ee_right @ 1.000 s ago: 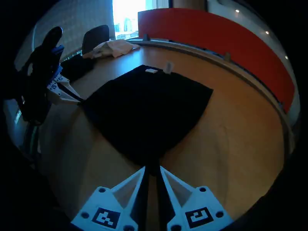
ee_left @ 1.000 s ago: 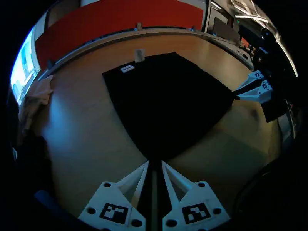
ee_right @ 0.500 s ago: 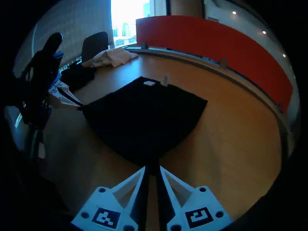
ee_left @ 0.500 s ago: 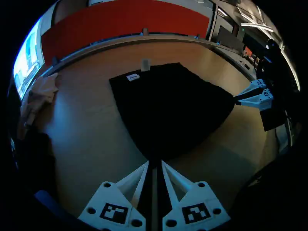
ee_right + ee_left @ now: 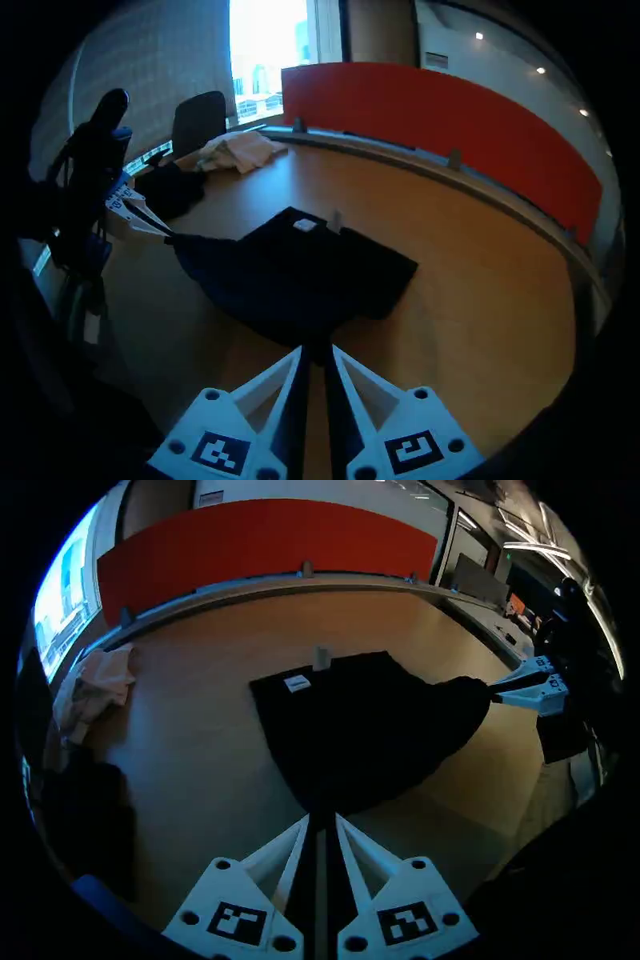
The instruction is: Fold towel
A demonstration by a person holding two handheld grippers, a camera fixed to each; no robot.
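1. My left gripper (image 5: 322,820) is pinched narrow on one near corner of the black towel (image 5: 368,720). Only the tip of the cloth sits between the fingers, so I judge a sharp tug could pull it free.
2. Between the two held corners the towel sags toward the table (image 5: 200,744). If I carry one corner ahead of the other, the fold will probably land crooked.
3. A white tag (image 5: 297,683) lies on the towel's far corner, and a small upright object (image 5: 322,658) stands right at that far edge. Sweeping the cloth over there could knock the object down or bunch the towel against it.
4. My right gripper (image 5: 318,350) is also closed narrow on the other near corner, with the same risk of slipping.
5. In the left gripper view, a pale cloth heap (image 5: 96,688) lies well apart on the left. The towel spreads forward from my left fingertips and stretches to the right gripper at the right side.
6. In the right gripper view, the towel runs from the left gripper on the left down to my right fingertips. Its near edge is lifted and its far part lies flat on the table.
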